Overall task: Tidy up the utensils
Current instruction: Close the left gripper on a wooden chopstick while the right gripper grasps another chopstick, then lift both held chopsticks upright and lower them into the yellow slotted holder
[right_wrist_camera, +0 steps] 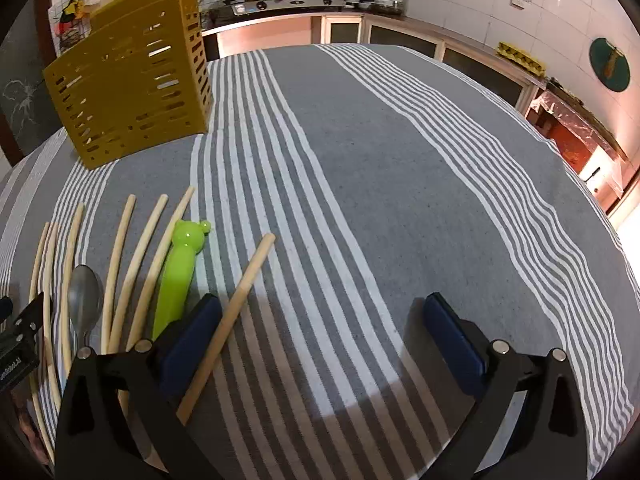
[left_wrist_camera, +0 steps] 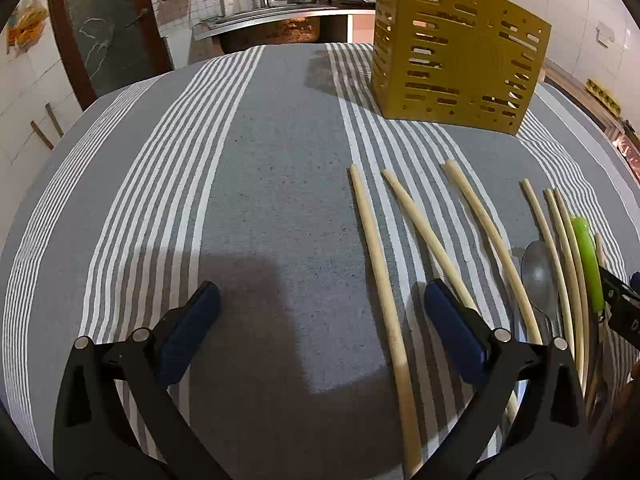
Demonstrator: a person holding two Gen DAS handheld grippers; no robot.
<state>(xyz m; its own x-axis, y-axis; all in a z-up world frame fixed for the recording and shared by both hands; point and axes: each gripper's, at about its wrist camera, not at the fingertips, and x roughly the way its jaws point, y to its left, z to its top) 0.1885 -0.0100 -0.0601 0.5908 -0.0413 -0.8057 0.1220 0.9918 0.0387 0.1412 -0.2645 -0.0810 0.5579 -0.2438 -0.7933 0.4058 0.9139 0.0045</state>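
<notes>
Spoon [right_wrist_camera: 83, 300] handle perhaps hidden behind right tool [right_wrist_camera: 320, 336]

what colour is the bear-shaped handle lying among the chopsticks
Bright lime green handle; clearest in the right wrist view.

The left tool [left_wrist_camera: 320, 308] and the right tool [right_wrist_camera: 322, 320] are each built from black angular arms tipped with dark blue rectangular pads [left_wrist_camera: 196, 328]. Round silver pivot pins [left_wrist_camera: 140, 335] are set at the linkage joints. Triangular cut-outs are seen in the outer arms.
</notes>
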